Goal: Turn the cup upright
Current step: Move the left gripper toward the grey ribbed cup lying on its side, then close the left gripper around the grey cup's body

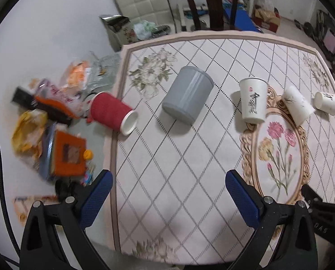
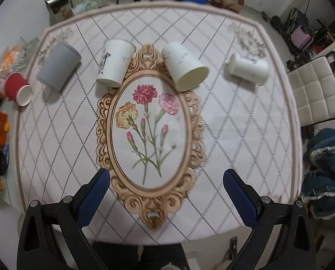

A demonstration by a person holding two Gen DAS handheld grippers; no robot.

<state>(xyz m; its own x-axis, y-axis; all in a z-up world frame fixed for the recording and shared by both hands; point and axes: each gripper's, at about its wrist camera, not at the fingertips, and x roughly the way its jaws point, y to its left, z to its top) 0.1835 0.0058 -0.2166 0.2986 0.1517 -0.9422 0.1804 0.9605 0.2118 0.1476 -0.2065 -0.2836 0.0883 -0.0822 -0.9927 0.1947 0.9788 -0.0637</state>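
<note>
Several cups stand in a row across the far half of the table. A red ribbed cup (image 1: 112, 112) (image 2: 18, 87) lies on its side at the left edge, mouth toward me. A grey cup (image 1: 187, 95) (image 2: 58, 67) and a white printed cup (image 1: 254, 100) (image 2: 115, 63) stand upright. Another white cup (image 1: 297, 105) (image 2: 184, 68) lies on its side, mouth toward me. A white mug (image 1: 327, 102) (image 2: 248, 68) lies on its side at the right. My left gripper (image 1: 168, 182) and right gripper (image 2: 166, 180) are open, empty, over the near half of the table.
The table carries a flowered cloth (image 2: 61, 135) with an oval ornament. Clutter (image 1: 52, 139) lies on the floor to the left. A cream chair (image 2: 315, 90) stands at the right, with blue cloth (image 2: 324, 168) below it. Chairs stand behind the table.
</note>
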